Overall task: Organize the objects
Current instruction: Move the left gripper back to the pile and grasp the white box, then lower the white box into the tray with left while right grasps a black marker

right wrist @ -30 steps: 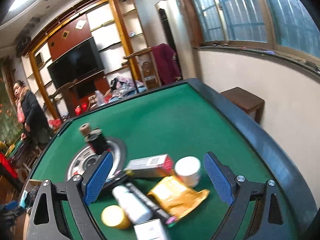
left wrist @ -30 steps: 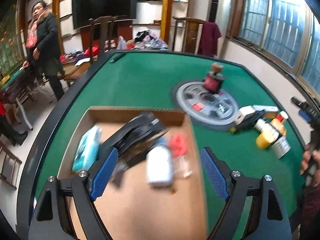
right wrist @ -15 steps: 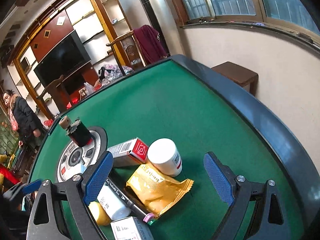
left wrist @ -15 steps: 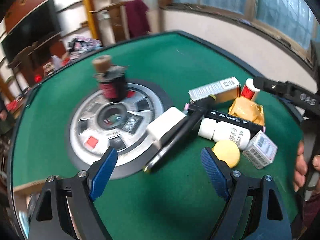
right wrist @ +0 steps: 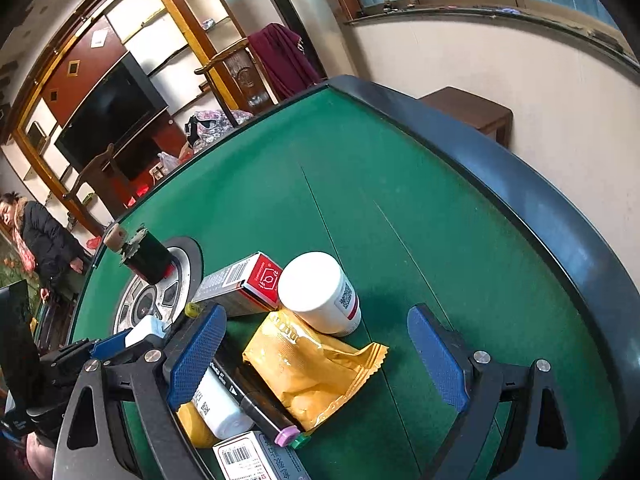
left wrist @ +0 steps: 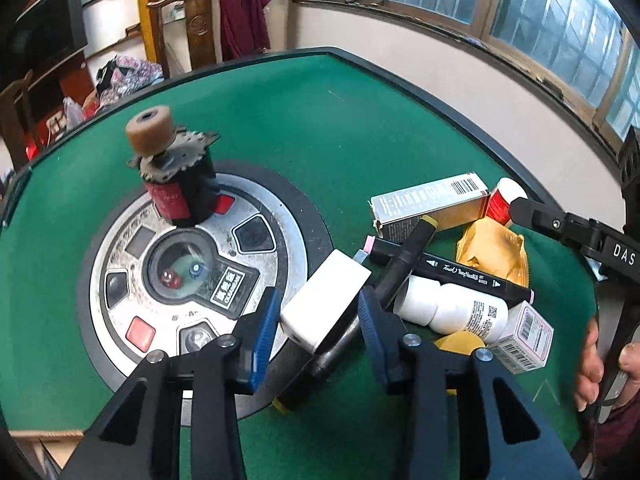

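Observation:
A pile of small objects lies on the green table (left wrist: 360, 128). My left gripper (left wrist: 318, 322) stands around a white block (left wrist: 326, 300), with its jaws partly closed and its blue pads beside the block's sides. Behind it lie black markers (left wrist: 440, 272), a white bottle (left wrist: 452, 308), a yellow packet (left wrist: 492, 248), a long box (left wrist: 432, 204) and a red-labelled jar (left wrist: 502, 200). My right gripper (right wrist: 316, 356) is open and empty above the yellow packet (right wrist: 320, 368), near the white jar (right wrist: 320, 292) and the red-ended box (right wrist: 244, 284).
A round silver control panel (left wrist: 192, 264) sits in the table's middle with a dark motor part (left wrist: 176, 184) standing on it. A cardboard box corner (left wrist: 36, 444) shows at the lower left. A small barcode box (left wrist: 524, 336) and a yellow lid (left wrist: 460, 344) lie nearby. A person (right wrist: 36, 240) stands off the table.
My left gripper swung from the cardboard box to the pile, came down around the white block and narrowed its jaws. My right gripper moved lower and closer to the yellow packet.

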`<act>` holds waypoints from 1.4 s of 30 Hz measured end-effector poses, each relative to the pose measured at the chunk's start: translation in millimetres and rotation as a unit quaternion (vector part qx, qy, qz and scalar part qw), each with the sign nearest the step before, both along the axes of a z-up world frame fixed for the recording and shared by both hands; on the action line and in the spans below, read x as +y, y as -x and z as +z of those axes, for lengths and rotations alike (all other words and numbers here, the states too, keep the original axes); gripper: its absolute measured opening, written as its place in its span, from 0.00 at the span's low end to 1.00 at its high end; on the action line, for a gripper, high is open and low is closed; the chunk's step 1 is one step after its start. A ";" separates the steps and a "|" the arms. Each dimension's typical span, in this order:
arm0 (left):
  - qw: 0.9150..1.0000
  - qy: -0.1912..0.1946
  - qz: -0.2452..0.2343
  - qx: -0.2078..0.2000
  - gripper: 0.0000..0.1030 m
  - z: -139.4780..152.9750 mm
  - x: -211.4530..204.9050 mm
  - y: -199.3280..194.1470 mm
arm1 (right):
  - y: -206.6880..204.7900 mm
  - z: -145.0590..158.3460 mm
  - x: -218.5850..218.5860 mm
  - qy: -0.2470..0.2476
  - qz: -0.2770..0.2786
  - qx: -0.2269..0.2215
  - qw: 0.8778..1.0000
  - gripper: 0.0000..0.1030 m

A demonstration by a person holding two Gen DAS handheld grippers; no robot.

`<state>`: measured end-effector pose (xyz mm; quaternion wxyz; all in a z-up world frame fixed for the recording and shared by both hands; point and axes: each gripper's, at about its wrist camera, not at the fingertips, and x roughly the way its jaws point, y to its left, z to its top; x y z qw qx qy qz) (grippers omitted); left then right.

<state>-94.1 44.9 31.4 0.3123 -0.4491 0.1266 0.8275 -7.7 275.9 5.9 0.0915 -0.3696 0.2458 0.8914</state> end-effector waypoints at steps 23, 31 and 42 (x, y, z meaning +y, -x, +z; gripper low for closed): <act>0.997 -0.020 0.051 0.047 0.21 24.3 -12.3 -39.0 | 4.6 -2.8 -12.3 -0.021 0.015 -0.006 1.000 0.92; 0.992 -0.050 0.084 0.080 0.21 51.8 -56.9 -94.0 | 6.0 -4.3 -13.4 -0.041 0.010 -0.008 0.999 0.92; 0.974 -0.140 0.165 0.066 0.21 55.7 -127.6 -142.8 | 3.4 -8.0 -8.4 -0.058 -0.002 -0.007 0.998 0.92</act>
